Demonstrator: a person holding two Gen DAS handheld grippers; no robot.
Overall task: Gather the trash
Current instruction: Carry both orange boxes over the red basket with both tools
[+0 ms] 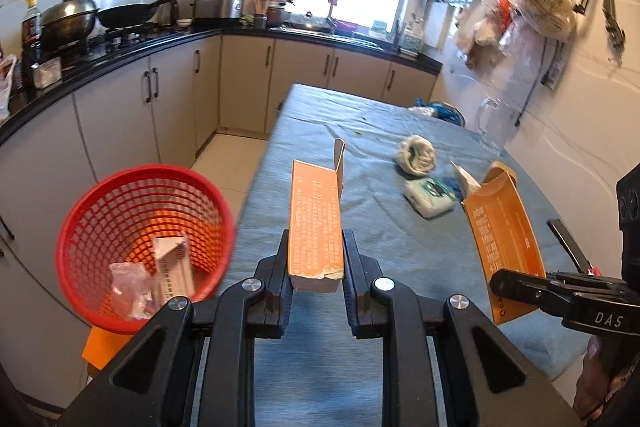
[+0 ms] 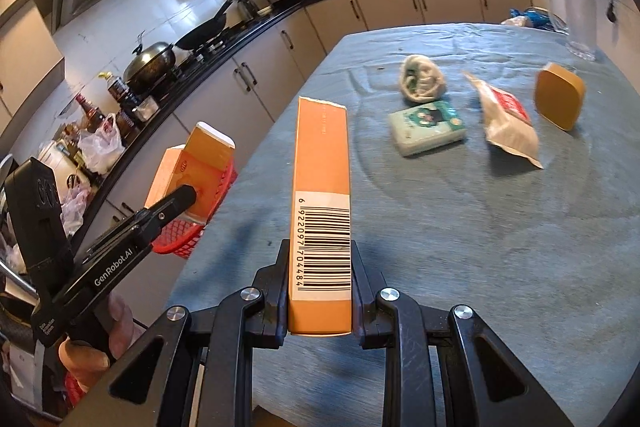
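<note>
1. Left wrist view: left gripper clamps an open orange box; red basket at 9 o'clock shows trash inside.
2. Right wrist view: right gripper clamps a barcoded orange box; only here, a crumpled packet lies at 1 o'clock on the table.

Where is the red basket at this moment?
The red basket stands off the table's left edge, beside the cabinets, at lower left in the left wrist view. It holds a clear wrapper and a white box.

Black left gripper with silver screws, right gripper alike.
</note>
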